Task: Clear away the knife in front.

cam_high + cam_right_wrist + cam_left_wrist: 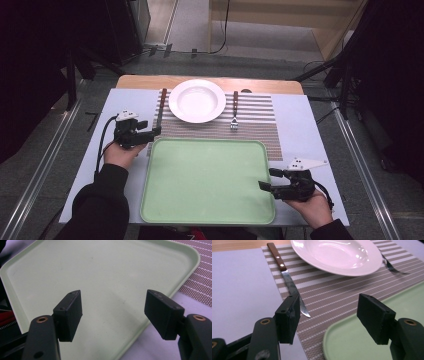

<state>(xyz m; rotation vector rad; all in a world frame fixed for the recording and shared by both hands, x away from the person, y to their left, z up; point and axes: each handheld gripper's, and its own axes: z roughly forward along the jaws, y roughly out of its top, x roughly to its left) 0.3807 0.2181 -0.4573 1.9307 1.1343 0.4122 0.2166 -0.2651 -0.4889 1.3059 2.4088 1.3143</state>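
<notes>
Grey floor (250, 60), dark surroundings, wooden furniture (280, 15) behind the table.

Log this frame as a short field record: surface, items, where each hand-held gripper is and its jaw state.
surface: striped placemat on a pale table cover
items: white plate, knife left of it, fork right of it, green tray nearer the person
left hand-held gripper: open, nothing between the jaws, near the knife tip
right hand-held gripper: open, nothing between the jaws, over the tray's right edge
</notes>
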